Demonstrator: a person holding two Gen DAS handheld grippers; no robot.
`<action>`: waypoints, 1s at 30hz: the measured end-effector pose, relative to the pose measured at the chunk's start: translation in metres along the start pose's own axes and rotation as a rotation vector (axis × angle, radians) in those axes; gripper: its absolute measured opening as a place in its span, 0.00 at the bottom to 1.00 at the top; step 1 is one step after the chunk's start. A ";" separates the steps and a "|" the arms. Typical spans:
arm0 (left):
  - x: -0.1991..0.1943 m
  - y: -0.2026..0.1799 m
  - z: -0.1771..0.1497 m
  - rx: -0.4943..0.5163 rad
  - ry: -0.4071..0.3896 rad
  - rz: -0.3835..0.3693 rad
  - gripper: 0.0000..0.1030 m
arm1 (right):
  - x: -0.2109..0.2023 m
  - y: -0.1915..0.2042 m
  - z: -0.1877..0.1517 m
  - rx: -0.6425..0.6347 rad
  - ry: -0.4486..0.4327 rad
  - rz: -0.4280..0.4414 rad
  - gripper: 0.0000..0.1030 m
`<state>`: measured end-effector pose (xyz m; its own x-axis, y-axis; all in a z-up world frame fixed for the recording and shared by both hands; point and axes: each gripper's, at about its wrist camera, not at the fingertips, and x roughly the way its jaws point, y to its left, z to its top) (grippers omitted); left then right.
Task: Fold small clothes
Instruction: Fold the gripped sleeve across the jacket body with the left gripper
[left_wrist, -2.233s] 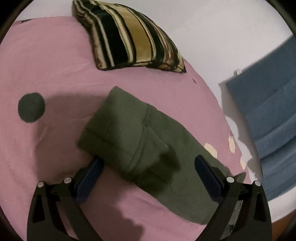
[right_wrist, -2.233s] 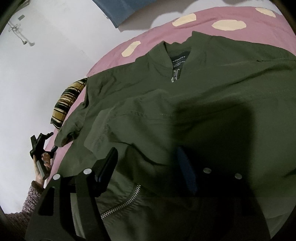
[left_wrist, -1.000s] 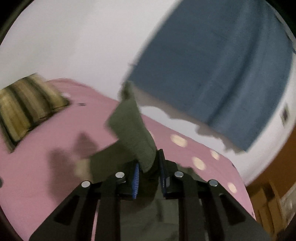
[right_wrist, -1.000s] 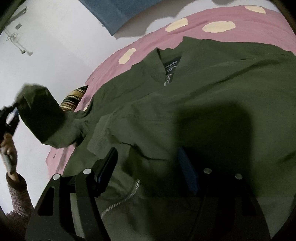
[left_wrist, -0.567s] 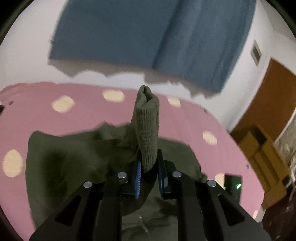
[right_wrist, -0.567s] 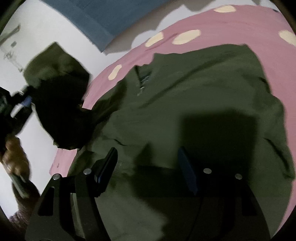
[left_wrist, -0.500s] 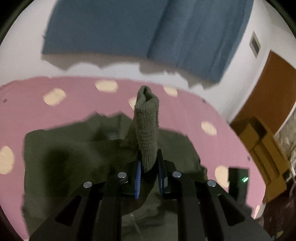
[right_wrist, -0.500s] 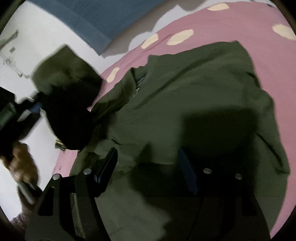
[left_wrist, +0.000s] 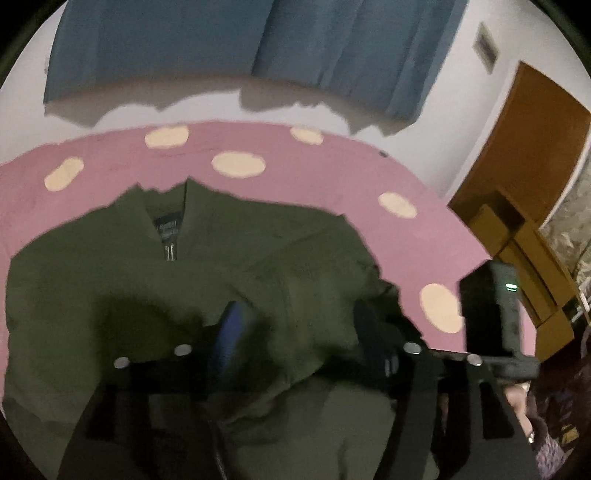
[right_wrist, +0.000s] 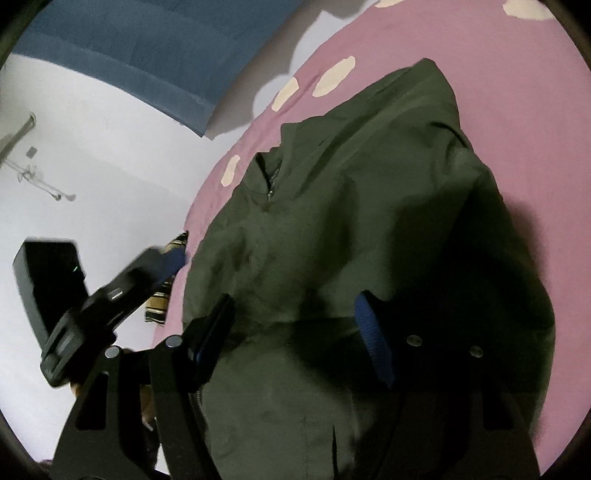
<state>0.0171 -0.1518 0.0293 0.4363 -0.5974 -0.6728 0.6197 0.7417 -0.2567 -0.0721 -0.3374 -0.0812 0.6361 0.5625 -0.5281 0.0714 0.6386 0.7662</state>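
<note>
Both fingers (left_wrist: 232, 332) spread wide above green jacket (left_wrist: 110, 280) on pink bedspread (left_wrist: 332, 177).

A home bedroom. A bed with a pink sheet (left_wrist: 332, 177) dotted with cream spots fills the space ahead of the claws. A blue curtain (left_wrist: 236, 48) hangs on the white wall beyond it. A brown wooden door (left_wrist: 524, 147) stands off to the right, and a striped pillow (right_wrist: 162, 302) lies at the bed's far left.

Green jacket (right_wrist: 369, 229) on pink bedspread (right_wrist: 509, 74) — right tool (right_wrist: 295, 332) spread wide
</note>
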 end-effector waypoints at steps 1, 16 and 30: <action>-0.008 -0.001 0.000 0.013 -0.015 0.002 0.67 | 0.000 -0.001 0.001 0.007 0.000 0.004 0.67; -0.084 0.115 -0.044 -0.131 -0.117 0.257 0.70 | 0.015 0.019 0.004 -0.045 0.046 -0.136 0.45; -0.102 0.186 -0.086 -0.306 -0.107 0.316 0.70 | 0.006 0.060 0.007 -0.294 -0.059 -0.395 0.12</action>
<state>0.0317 0.0730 -0.0097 0.6485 -0.3430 -0.6795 0.2308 0.9393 -0.2538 -0.0588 -0.2996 -0.0357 0.6472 0.2219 -0.7293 0.1017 0.9230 0.3711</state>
